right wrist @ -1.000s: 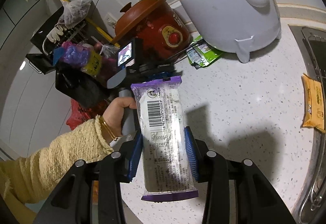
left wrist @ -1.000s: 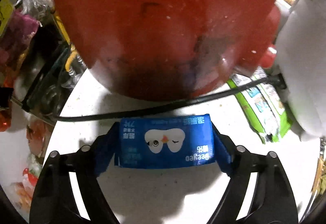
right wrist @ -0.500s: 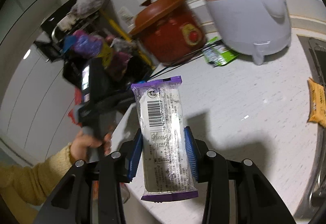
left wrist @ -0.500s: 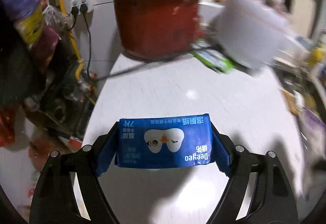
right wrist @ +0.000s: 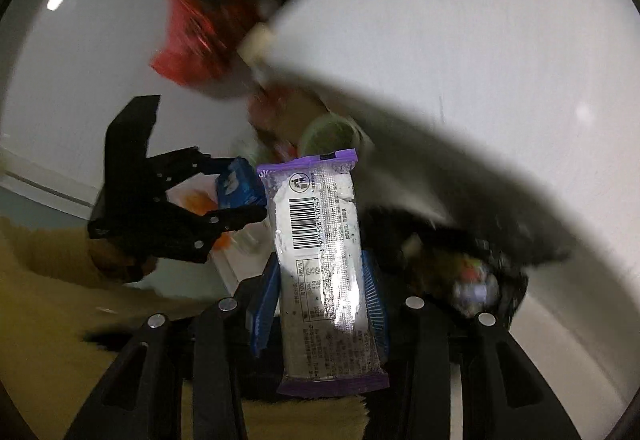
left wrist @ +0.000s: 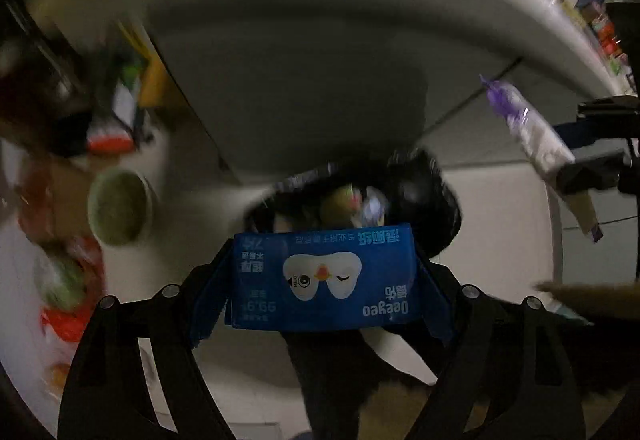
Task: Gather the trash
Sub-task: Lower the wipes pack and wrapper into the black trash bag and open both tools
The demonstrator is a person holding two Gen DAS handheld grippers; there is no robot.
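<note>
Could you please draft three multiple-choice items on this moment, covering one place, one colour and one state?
1. Where does the black-lined trash bin sit in the left wrist view?
A. just beyond the blue wet-wipe packet
B. far left of the view
C. behind the camera

2. What colour are the end seals of the clear snack wrapper?
A. green
B. purple
C. orange

3. What state are the right tongs in?
A. open and empty
B. shut on nothing
C. shut on the wrapper

Answers: 1 A, the bin's dark rim shows directly past the packet held in the left tongs; 2 B, purple bands close both ends; 3 C, both blue pads press the wrapper's sides.
</note>
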